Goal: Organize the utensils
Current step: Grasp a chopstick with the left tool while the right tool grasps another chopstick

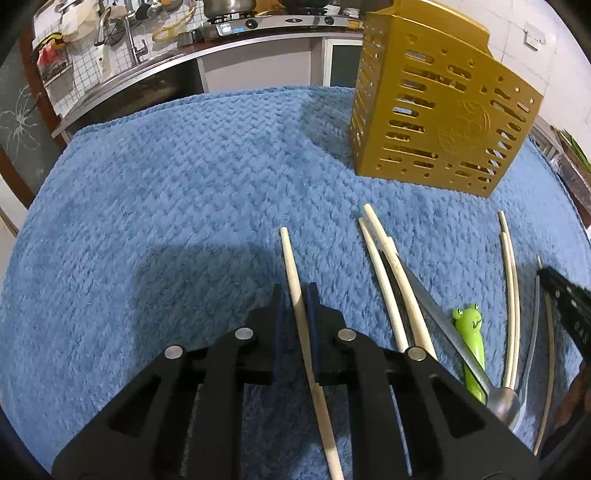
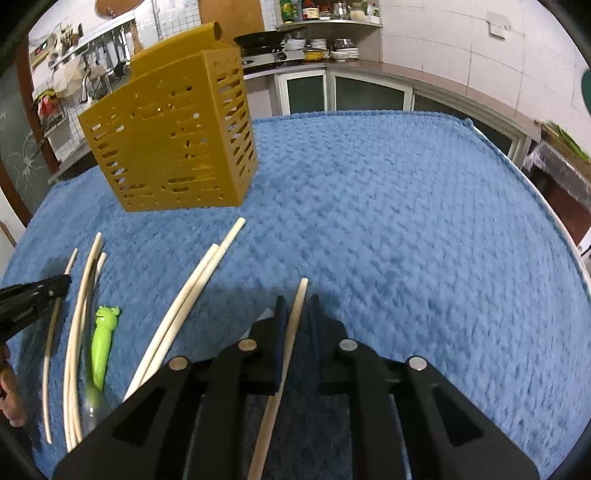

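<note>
A gold perforated utensil holder stands upright on the blue towel; it also shows in the right wrist view. My left gripper is shut on a pale chopstick. My right gripper is shut on another chopstick. Several loose chopsticks lie on the towel between the grippers, with a green frog-handled utensil and a metal spoon. The right gripper shows at the left wrist view's right edge, and the left gripper at the right wrist view's left edge.
The towel covers the table to its edges. Kitchen counters with a sink and stove stand behind. Shelves with dishes hang on the far wall.
</note>
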Action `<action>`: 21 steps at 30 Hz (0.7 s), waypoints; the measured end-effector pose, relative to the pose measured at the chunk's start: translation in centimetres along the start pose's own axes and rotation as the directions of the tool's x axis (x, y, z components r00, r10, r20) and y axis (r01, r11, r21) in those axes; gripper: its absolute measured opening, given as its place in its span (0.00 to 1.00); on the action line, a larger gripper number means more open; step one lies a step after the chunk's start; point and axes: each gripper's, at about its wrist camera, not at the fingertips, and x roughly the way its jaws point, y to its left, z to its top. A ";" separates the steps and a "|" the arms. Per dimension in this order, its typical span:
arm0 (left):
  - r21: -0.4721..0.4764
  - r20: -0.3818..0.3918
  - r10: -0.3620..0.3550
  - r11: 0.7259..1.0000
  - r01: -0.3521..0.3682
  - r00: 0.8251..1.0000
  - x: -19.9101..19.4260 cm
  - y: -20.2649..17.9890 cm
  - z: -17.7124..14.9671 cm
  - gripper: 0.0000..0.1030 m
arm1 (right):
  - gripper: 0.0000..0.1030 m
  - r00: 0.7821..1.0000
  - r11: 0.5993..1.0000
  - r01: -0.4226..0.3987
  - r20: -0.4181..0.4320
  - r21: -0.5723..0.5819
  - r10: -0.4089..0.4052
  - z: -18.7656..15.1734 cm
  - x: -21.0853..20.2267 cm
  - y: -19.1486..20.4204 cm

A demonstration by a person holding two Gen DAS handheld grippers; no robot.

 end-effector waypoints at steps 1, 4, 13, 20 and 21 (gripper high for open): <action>-0.004 0.001 0.002 1.000 -0.002 1.000 0.0 0.0 0.0 0.10 | 0.12 1.000 1.000 0.001 -0.004 0.004 -0.001 0.0 0.0 -0.1; 0.004 0.009 0.019 1.000 -0.019 1.000 0.1 -0.3 0.0 0.10 | 0.12 1.000 1.000 0.007 -0.023 0.020 -0.007 -0.3 -0.3 -0.3; 0.014 0.020 0.026 1.000 -0.027 0.999 -0.1 -0.4 -0.2 0.09 | 0.12 0.995 0.998 0.062 -0.079 -0.008 -0.063 -0.2 -0.2 0.7; -0.002 0.048 -0.025 1.000 0.025 0.999 -1.4 0.2 -0.3 0.06 | 0.08 0.999 1.000 -0.008 -0.032 0.017 0.008 0.4 -1.3 -0.2; 0.000 0.057 -0.033 0.999 0.033 0.998 -1.8 0.2 -0.2 0.06 | 0.08 1.000 1.000 -0.013 -0.025 0.021 0.013 0.5 -1.6 -0.2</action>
